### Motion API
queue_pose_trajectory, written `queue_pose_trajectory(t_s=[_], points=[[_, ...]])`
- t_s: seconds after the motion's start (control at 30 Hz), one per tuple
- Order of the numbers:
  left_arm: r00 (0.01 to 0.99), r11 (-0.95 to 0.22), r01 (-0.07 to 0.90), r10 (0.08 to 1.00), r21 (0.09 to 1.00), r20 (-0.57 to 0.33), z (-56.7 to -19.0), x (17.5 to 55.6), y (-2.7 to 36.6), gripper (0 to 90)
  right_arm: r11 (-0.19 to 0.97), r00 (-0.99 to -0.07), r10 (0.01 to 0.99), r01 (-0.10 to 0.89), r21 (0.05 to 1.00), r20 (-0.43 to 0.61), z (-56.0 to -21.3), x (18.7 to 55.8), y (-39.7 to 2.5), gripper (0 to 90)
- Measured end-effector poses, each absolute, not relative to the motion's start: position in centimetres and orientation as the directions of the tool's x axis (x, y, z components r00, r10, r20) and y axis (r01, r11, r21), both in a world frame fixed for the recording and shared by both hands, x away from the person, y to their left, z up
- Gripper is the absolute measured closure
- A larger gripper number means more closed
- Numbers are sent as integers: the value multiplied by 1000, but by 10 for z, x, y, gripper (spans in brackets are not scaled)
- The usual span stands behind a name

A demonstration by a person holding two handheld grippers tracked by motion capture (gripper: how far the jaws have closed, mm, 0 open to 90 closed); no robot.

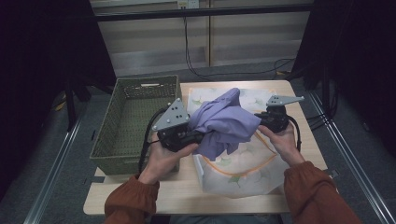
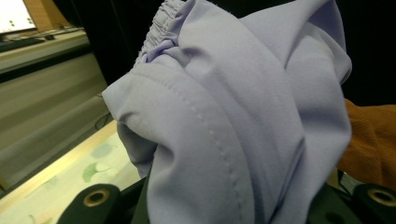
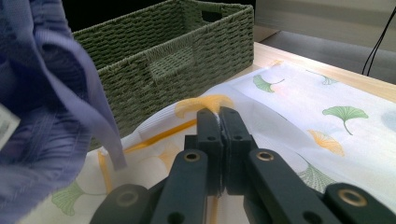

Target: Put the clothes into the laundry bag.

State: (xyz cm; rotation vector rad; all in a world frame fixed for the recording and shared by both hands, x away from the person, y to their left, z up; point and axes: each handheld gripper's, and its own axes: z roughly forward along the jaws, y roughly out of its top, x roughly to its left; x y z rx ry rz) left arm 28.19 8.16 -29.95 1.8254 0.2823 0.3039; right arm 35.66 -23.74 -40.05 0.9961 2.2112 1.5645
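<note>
Your left gripper (image 1: pixel 198 136) sits just right of the basket, its jaws buried in the lavender garment (image 1: pixel 224 122); the left gripper view shows cloth bunched between and over them, so it is clamped on the fabric. Your right gripper (image 1: pixel 261 122) is at the garment's far side. In the right gripper view its two black jaws are pressed together, with what looks like a thin edge of the white printed cloth (image 3: pixel 327 135) pinched between the tips; whether anything is truly caught there is hard to tell.

Position: the garment hangs in a crumpled mass between the two grippers, lifted above the printed cloth, roughly over the middle of the wooden table (image 1: pixel 187 198). In the right gripper view a loose fold of it dangles at the left, close to the lens.

Materials: the garment is smooth, matte woven fabric, pale purple, with a stitched seam along one fold and a gathered elastic edge at the top in the left gripper view. The printed cloth is thin and white, with green and orange ginkgo leaves and an orange border line. The basket (image 1: pixel 135 122) is rectangular, olive-green, tightly woven, with cut-out handles. Your sleeves (image 1: pixel 133 198) are rust-orange knit.
</note>
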Motion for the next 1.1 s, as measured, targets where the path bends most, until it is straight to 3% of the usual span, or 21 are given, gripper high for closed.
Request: queue_pose_trajectory(t_s=[0.77, 0.9, 1.1], points=[[952, -351, 117, 307, 929, -4, -352, 297, 48, 744, 183, -743, 646, 376, 909, 177, -398, 355, -242, 887], [950, -362, 88, 310, 928, 31, -355, 297, 47, 744, 185, -746, 642, 374, 909, 177, -398, 355, -241, 887], [959, -366, 101, 282, 925, 7, -358, 297, 44, 744, 185, -744, 642, 382, 905, 183, -399, 355, -240, 887]])
